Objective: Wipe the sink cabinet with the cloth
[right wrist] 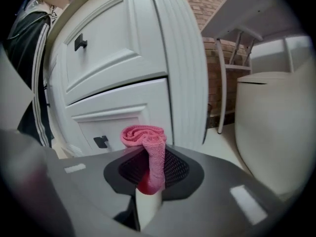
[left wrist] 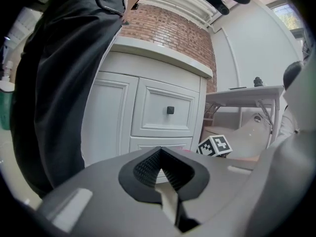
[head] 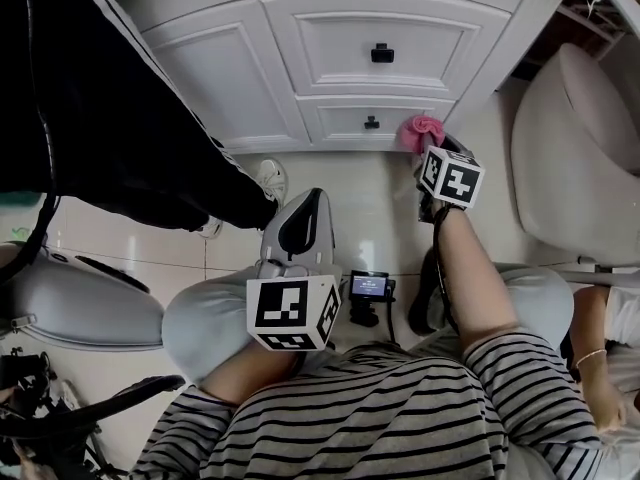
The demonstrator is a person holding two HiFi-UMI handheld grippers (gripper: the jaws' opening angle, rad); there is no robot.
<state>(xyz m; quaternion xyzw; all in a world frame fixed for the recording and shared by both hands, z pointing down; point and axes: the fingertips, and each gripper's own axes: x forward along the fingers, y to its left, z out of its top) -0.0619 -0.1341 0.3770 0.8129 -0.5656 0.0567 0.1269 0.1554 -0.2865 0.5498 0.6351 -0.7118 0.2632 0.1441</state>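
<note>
The white sink cabinet (head: 330,63) has panelled drawers with black knobs and fills the top of the head view. A pink cloth (head: 422,132) is bunched at its lower right corner, beside the bottom drawer. My right gripper (head: 432,158) is shut on that cloth (right wrist: 148,147), whose rolled end sticks out past the jaws close to the cabinet (right wrist: 128,83). My left gripper (head: 300,230) is held back over the person's knee, jaws shut and empty, pointing toward the cabinet (left wrist: 163,115).
A person in black trousers (head: 120,118) stands at the left against the cabinet, a white shoe (head: 268,178) on the tiled floor. A white toilet (head: 575,158) sits at the right. A small black device (head: 368,288) lies between the knees.
</note>
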